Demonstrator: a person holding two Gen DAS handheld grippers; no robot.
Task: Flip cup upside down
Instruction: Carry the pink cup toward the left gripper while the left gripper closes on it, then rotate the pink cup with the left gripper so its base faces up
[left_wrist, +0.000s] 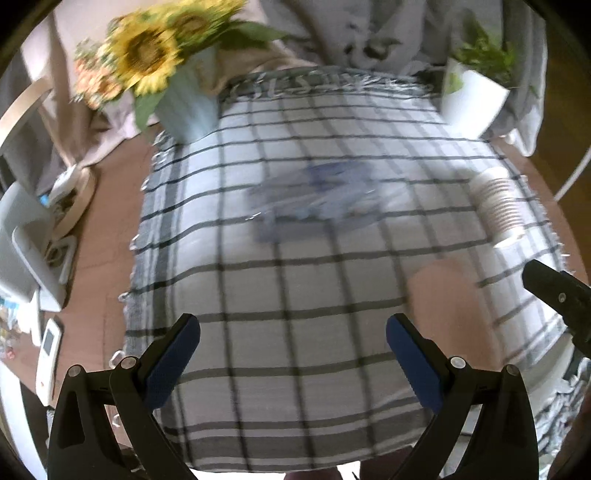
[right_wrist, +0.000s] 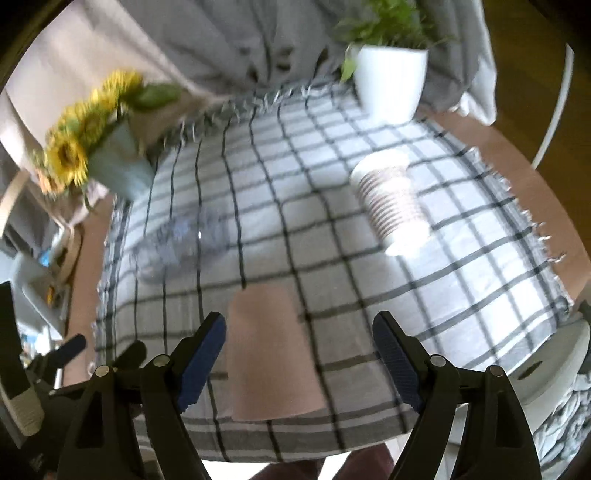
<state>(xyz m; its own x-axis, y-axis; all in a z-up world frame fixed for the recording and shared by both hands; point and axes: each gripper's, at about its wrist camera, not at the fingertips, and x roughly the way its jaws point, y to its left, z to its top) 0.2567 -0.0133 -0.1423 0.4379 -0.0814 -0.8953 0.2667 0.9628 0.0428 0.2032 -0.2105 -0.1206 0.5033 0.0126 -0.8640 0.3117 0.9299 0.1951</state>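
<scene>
A plain pinkish-tan cup (right_wrist: 271, 354) stands mouth down on the checked cloth, between and just beyond my right gripper's (right_wrist: 299, 354) open, empty fingers. In the left wrist view the same cup (left_wrist: 443, 295) is blurred, to the right of my left gripper (left_wrist: 293, 354), which is open and empty over the cloth. A white cup with brown stripes (right_wrist: 393, 203) stands farther back on the right; it also shows in the left wrist view (left_wrist: 498, 210). A clear plastic object with blue tints (right_wrist: 181, 243) lies on the cloth at mid-left, blurred.
A sunflower bunch in a pale vase (right_wrist: 110, 162) stands at the back left and a white plant pot (right_wrist: 389, 81) at the back right. The checked cloth (left_wrist: 295, 387) covers a brown table. Clutter (left_wrist: 33, 240) sits off to the left. My right gripper's black finger (left_wrist: 554, 295) shows at the left view's right edge.
</scene>
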